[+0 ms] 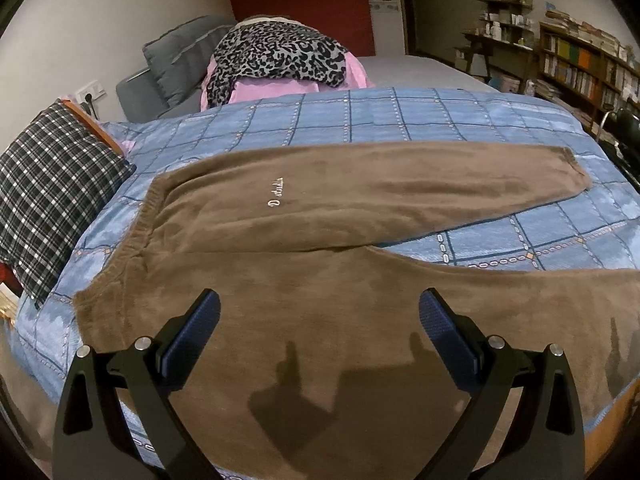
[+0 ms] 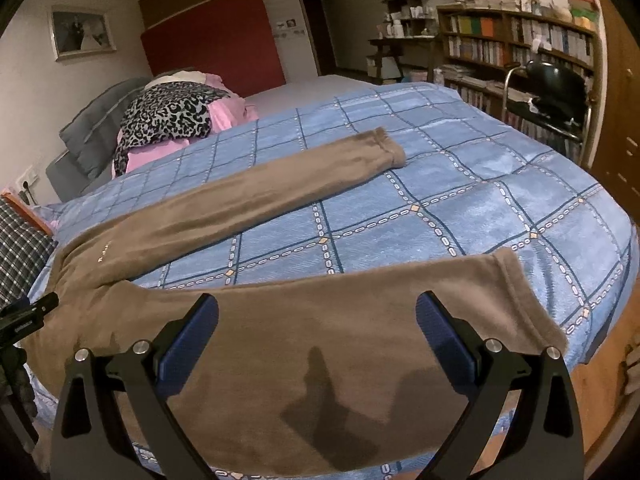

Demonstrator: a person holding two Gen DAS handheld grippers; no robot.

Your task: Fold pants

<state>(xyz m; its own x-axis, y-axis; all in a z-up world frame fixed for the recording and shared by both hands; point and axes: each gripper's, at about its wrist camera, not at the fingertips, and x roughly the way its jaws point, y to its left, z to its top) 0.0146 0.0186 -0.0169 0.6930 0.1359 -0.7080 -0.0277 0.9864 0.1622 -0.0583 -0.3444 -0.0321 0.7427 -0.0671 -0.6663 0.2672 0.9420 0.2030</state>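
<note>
The brown pants [image 1: 320, 216] lie spread on the bed [image 1: 400, 120], legs apart, just ahead of both pairs of fingers. The left gripper [image 1: 319, 312] and right gripper [image 2: 317, 312] are wide open and hold nothing. The fleece looks soft, light and floppy; I would pinch waistband and cuff edges. No containers are visible.

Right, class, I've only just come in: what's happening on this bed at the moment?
A person with a gripper in each hand is about to fold brown fleece pants spread flat on a blue checked bedspread, legs splayed apart. The left gripper hovers over the near leg toward the waistband, the right gripper over the same leg toward its cuff. Both have jaws open, gripping nothing. No fold has been made yet.
</note>
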